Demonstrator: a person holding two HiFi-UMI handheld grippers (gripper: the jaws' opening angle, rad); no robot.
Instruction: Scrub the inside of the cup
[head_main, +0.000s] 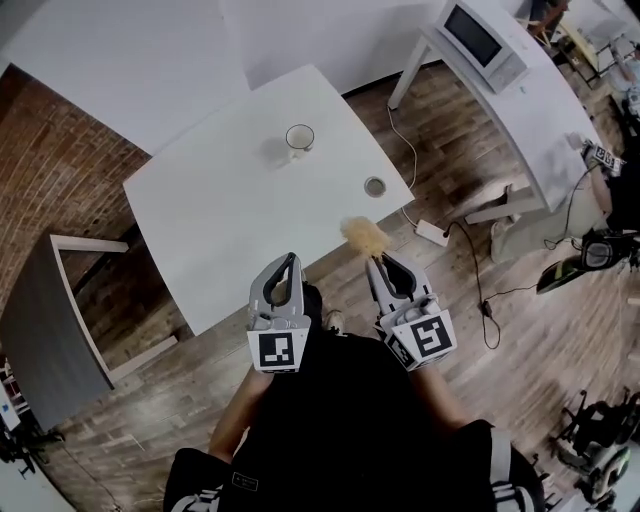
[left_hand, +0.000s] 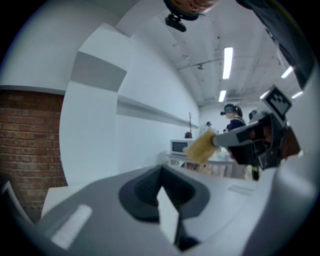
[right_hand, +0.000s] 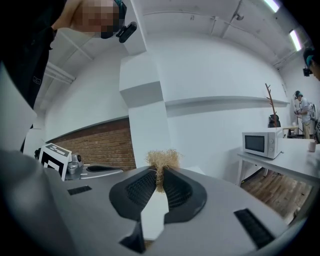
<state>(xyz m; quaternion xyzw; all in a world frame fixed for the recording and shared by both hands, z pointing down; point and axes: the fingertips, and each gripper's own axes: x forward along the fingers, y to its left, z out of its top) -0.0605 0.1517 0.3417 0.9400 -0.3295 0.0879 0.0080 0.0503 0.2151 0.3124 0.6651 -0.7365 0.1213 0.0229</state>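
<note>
A white cup (head_main: 299, 137) stands upright near the far side of the white table (head_main: 220, 220); neither gripper view shows it. My right gripper (head_main: 378, 262) hovers over the table's near edge, shut on a tan fibrous scrubber (head_main: 364, 235). In the right gripper view the scrubber's tuft (right_hand: 163, 161) sticks out above the pinching pads (right_hand: 176, 189). My left gripper (head_main: 291, 259) is beside it at the same edge, shut with nothing in it. In the left gripper view the jaws meet (left_hand: 161, 172), and the scrubber (left_hand: 202, 146) shows off to the right. Both grippers are well short of the cup.
A small round grey object (head_main: 375, 186) lies near the table's right edge. A microwave (head_main: 484, 42) sits on a second white table at the back right. A power strip (head_main: 432, 232) and cables lie on the wooden floor. A grey cabinet (head_main: 50, 330) stands at the left.
</note>
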